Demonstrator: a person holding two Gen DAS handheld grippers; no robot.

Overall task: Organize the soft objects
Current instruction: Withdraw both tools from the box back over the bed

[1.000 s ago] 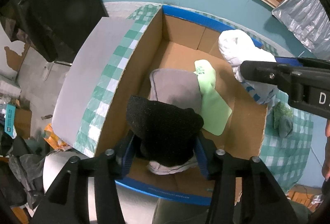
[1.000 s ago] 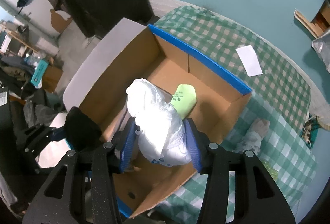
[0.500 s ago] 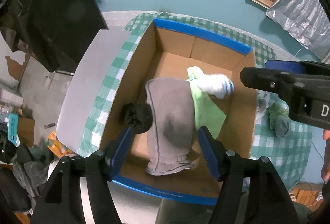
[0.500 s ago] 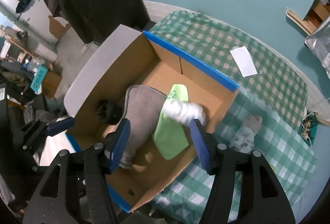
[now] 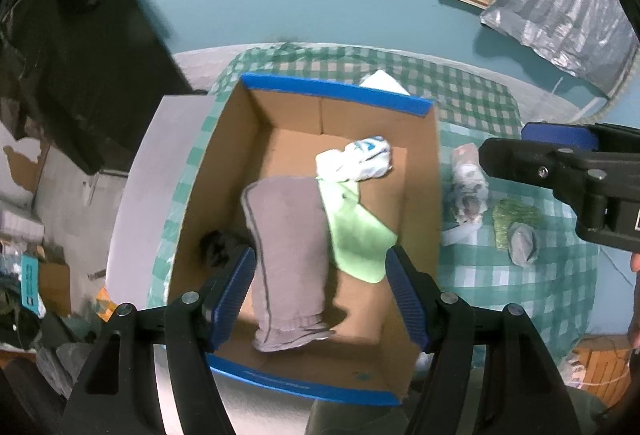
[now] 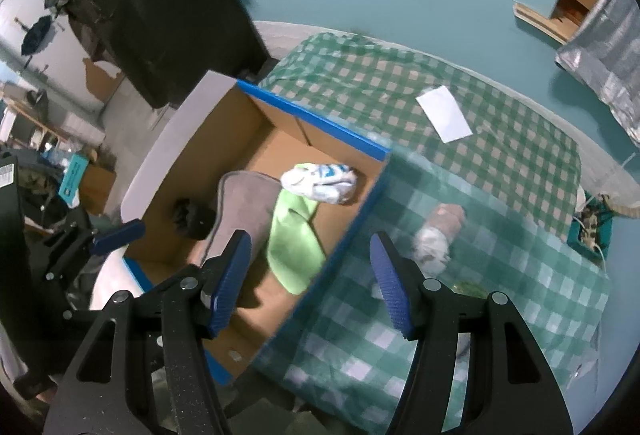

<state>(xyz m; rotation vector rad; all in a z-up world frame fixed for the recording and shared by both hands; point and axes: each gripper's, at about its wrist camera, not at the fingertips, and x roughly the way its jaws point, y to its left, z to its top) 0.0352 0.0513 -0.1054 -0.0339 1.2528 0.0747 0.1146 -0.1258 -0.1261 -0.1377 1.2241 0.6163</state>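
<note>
Box (image 5: 420,163) holds grey cloth (image 5: 290,259), green cloth (image 5: 356,235), white bundle (image 5: 358,159) — perhaps black sock (image 5: 218,249).

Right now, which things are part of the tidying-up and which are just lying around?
Part of the job:
- cardboard box
- grey sock
- green cloth
- white and blue bundle
- black sock
- pale bundle on the tablecloth
- grey-green socks

Just lying about:
- white paper
- checked tablecloth
- silver sheet

Both loads are released: the black bundle (image 5: 218,249) and the white bundle (image 5: 356,159) now lie inside the cardboard box (image 5: 224,155), and each hand-held gripper, left (image 5: 320,295) and right (image 6: 310,277), is empty and higher above the box.
</note>
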